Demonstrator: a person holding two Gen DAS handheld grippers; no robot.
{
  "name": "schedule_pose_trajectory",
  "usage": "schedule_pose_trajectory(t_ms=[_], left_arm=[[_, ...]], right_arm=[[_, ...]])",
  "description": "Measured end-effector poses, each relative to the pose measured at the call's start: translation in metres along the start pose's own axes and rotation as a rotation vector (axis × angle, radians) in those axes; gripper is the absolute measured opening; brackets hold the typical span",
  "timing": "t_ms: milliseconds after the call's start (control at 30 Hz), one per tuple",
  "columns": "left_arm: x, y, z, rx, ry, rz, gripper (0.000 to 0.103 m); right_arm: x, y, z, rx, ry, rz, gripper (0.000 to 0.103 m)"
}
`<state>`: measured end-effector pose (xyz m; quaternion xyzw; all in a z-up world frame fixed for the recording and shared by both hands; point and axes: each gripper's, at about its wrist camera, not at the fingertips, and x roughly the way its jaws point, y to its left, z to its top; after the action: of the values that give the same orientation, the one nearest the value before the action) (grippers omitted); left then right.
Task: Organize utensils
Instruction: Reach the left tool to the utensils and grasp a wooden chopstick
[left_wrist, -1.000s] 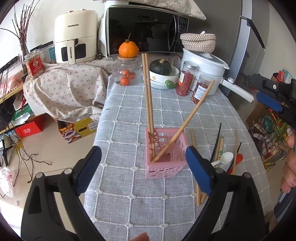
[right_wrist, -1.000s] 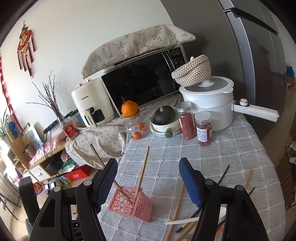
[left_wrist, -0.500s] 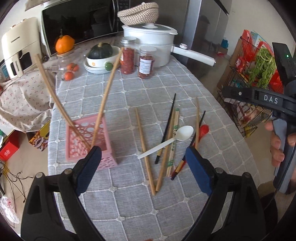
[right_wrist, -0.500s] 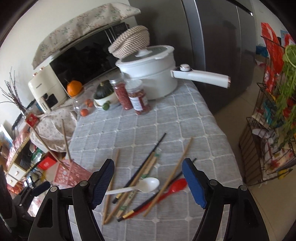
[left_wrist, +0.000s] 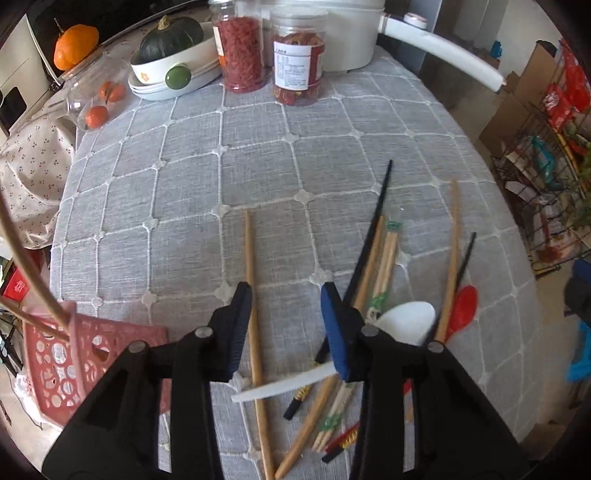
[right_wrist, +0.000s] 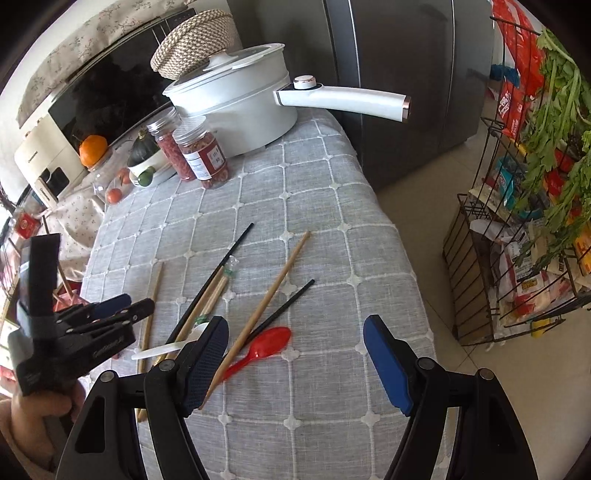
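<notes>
The table, under a grey checked cloth, filled both views beneath the jaws. At its far end, well beyond the jaws, stood a white pot with a long handle, two jars of red contents, a bowl holding a dark green squash and an orange. To the left of the left gripper's jaws sat the pink basket, close beside the left finger, with two wooden chopsticks leaning out of it.

The left gripper pointed steeply down over the loose utensils. Its jaws were closing; a long wooden chopstick lay on the cloth in the gap, close along the left finger, and the pads did not yet press on it. Under and just right of its right finger lay a black chopstick, a banded bundle of pale chopsticks, a white spoon, another wooden chopstick and a red spoon.

The right gripper hung with its jaws spread wide and nothing between the pads but bare cloth. The red spoon lay just beyond its left finger, which overlapped a wooden chopstick. Further left, a hand held the left gripper.
</notes>
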<state>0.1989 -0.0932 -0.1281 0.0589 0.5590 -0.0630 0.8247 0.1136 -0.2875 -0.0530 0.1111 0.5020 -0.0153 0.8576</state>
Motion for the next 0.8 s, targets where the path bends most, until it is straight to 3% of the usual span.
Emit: schedule_pose_trajectory(t_ms=[200, 333, 400, 467, 533, 667, 800], left_arm=[[0.034, 0.009, 0.009, -0.041, 0.034, 0.092, 0.031], [0.038, 0.013, 0.014, -0.044, 0.029, 0.11, 0.03], [0.039, 0.013, 0.014, -0.046, 0.03, 0.1, 0.026], [0.04, 0.015, 0.015, -0.054, 0.035, 0.079, 0.013], [0.042, 0.016, 0.016, -0.049, 0.039, 0.076, 0.006], [0.032, 0.011, 0.009, -0.024, 0.016, 0.073, 0.006], [-0.002, 0.0, -0.002, 0.025, -0.061, 0.036, 0.006]], right_arm=[[0.011, -0.012, 0.005, 0.029, 0.017, 0.004, 0.077], [0.017, -0.013, 0.006, 0.033, 0.03, 0.004, 0.077], [0.02, -0.012, 0.007, 0.032, 0.033, 0.003, 0.077], [0.022, -0.011, 0.008, 0.033, 0.035, 0.0, 0.077], [0.026, -0.011, 0.009, 0.038, 0.039, -0.002, 0.077], [0.035, -0.011, 0.01, 0.042, 0.052, -0.013, 0.077], [0.046, -0.012, 0.014, 0.063, 0.065, -0.004, 0.077]])
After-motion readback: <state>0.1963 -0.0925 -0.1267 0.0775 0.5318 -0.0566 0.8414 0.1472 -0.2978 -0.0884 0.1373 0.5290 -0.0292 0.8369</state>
